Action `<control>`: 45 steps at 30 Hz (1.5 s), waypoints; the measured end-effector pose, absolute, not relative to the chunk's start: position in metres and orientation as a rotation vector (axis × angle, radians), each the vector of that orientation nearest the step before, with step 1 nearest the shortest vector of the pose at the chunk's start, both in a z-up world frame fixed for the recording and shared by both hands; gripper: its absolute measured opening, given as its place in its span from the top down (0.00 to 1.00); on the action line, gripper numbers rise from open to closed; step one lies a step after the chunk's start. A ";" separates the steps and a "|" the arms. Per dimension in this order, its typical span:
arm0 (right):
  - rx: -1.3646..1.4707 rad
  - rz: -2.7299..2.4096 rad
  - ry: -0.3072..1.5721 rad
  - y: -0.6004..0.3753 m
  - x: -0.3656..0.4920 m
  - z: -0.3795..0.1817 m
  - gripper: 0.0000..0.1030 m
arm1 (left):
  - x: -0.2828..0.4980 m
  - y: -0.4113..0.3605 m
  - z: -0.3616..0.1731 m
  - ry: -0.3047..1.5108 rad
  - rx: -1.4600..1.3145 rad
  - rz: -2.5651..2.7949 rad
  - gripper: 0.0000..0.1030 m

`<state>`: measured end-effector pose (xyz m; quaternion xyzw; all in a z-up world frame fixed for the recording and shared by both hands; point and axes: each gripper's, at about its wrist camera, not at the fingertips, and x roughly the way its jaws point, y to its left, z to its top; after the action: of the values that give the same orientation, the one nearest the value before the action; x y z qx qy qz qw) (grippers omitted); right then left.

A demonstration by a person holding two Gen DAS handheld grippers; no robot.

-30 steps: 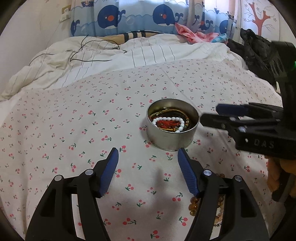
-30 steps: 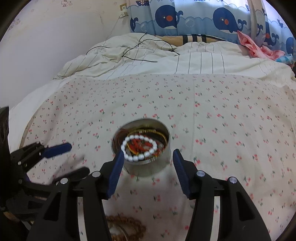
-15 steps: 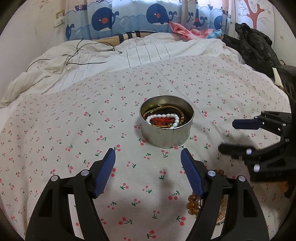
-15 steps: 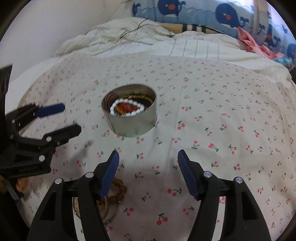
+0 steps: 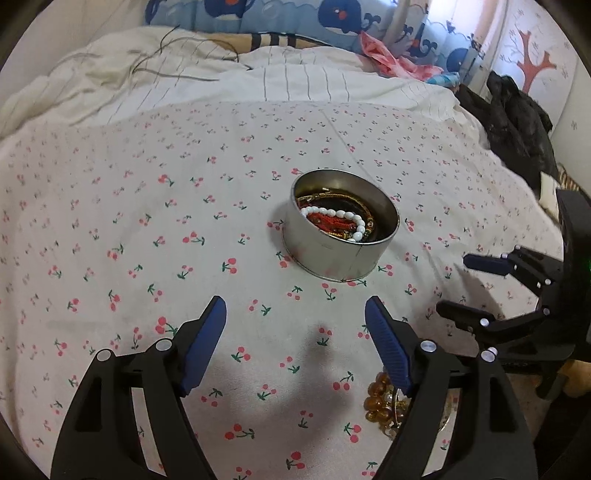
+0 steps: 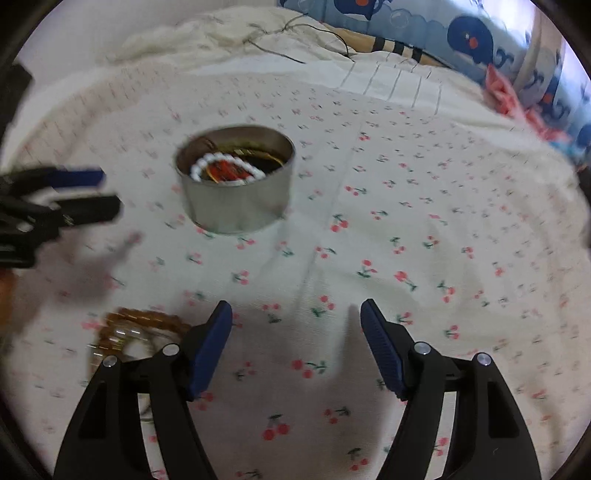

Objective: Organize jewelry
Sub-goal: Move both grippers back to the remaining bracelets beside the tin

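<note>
A round metal tin (image 5: pixel 341 236) (image 6: pixel 236 184) stands on the cherry-print bedspread (image 5: pixel 184 240). It holds a white bead bracelet (image 5: pixel 332 214) (image 6: pixel 207 162) on top of red and gold pieces. An amber bead bracelet (image 5: pixel 380 402) (image 6: pixel 144 325) lies with a clear one on the bedspread, near the tin's front. My left gripper (image 5: pixel 295 306) (image 6: pixel 109 192) hovers in front of the tin, its jaws opening with nothing between them. My right gripper (image 6: pixel 295 306) (image 5: pixel 456 284) hangs off to the tin's right, its jaws also opening and empty.
A rumpled white duvet (image 5: pixel 184 81) with a thin dark cable (image 5: pixel 177 48) lies behind the bedspread. A black garment (image 5: pixel 517 122) is heaped at the right edge of the bed. Whale-print fabric (image 5: pixel 295 14) and a pink cloth (image 5: pixel 384 55) lie at the far side.
My right gripper has drawn back from over the tin and sunk toward the bedspread. Both pairs of jaws stand wider. The left gripper has shifted slightly and rolled.
</note>
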<state>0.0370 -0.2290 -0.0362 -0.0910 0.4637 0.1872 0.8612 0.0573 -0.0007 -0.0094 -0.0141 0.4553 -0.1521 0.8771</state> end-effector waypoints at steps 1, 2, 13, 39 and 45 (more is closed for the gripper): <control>-0.202 0.416 0.978 -0.226 0.036 -0.037 0.33 | 0.058 0.001 -0.010 0.953 -0.036 -0.316 0.28; -0.238 0.446 0.990 -0.220 0.034 -0.041 0.33 | 0.059 0.002 -0.010 0.958 -0.042 -0.316 0.28; -0.378 0.460 0.967 -0.197 0.023 -0.049 0.22 | 0.056 -0.012 -0.016 1.063 -0.005 -0.508 0.25; -0.296 0.259 0.956 -0.233 0.043 -0.041 0.17 | 0.063 -0.012 -0.047 1.121 0.159 -0.340 0.23; -0.376 0.351 0.962 -0.212 0.037 -0.049 0.24 | 0.053 -0.035 -0.054 1.107 0.213 -0.402 0.24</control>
<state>0.0374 -0.2118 -0.0495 -0.1786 0.4576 0.1668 0.8549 0.0531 -0.0353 -0.0541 0.1003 0.5210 -0.1890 0.8263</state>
